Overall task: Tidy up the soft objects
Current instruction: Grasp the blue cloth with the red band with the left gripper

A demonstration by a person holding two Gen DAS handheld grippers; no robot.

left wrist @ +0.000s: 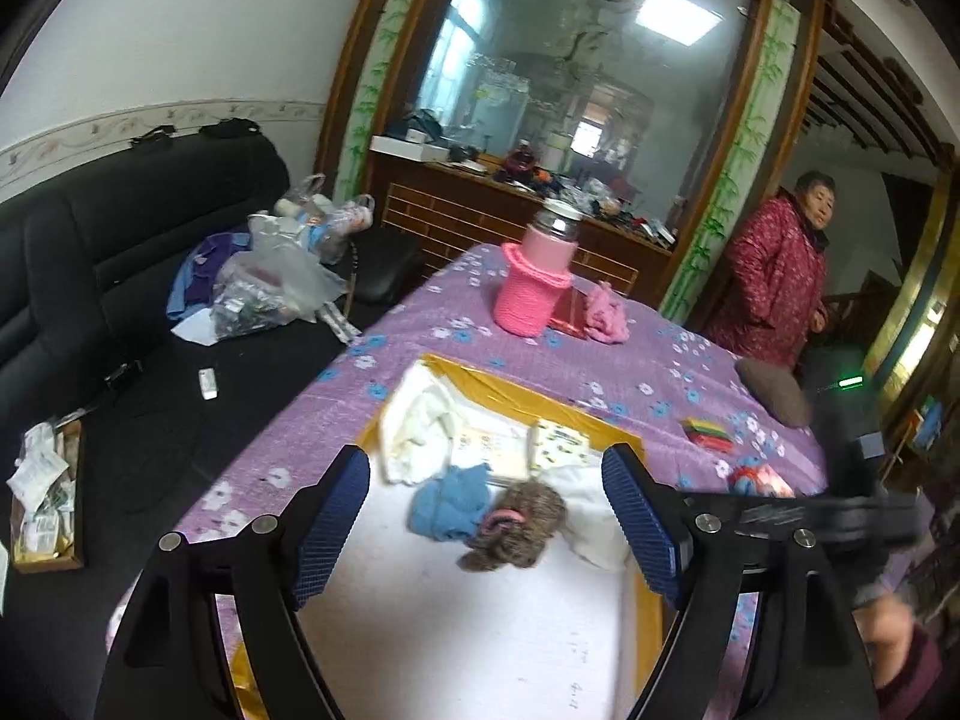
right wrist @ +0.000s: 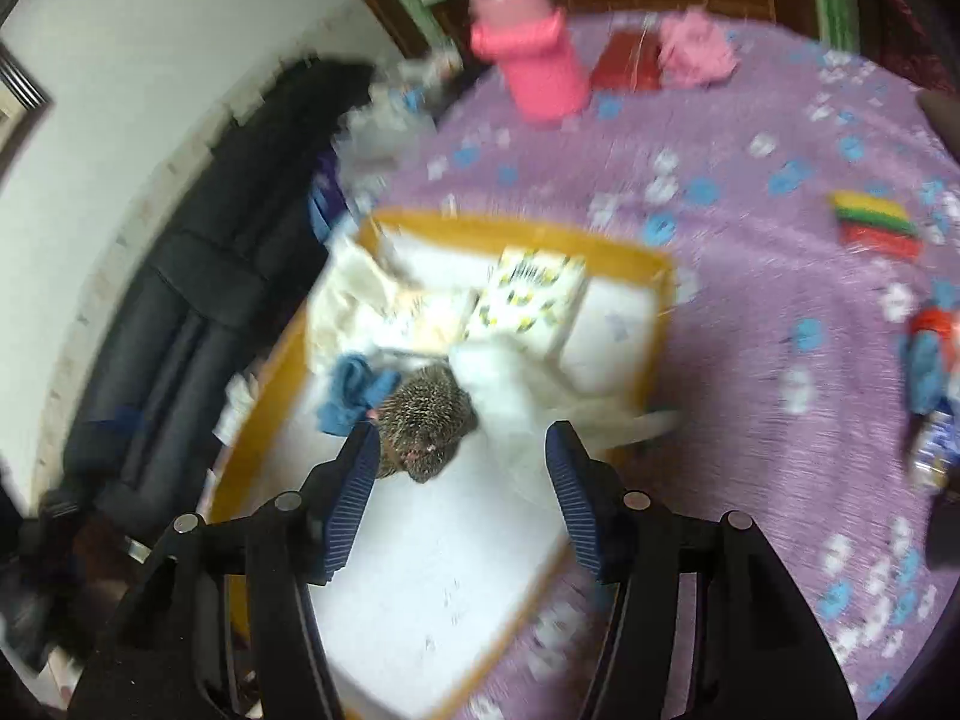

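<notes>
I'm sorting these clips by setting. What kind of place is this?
Most likely a home living room: a black sofa strewn with bags, a table under a purple floral cloth, and a wooden sideboard below a large mirror.

Even indoor light, one view sharp and one smeared

Left wrist view is fairly crisp; a ceiling panel (left wrist: 678, 15) glares in the hazy mirror (left wrist: 588, 84), and the box (left wrist: 480, 630) floor is washed out white. Right wrist view is streaked with motion blur, worst across the purple cloth (right wrist: 750, 360). Both bend strongly outward, with dark vignetted corners.
</notes>
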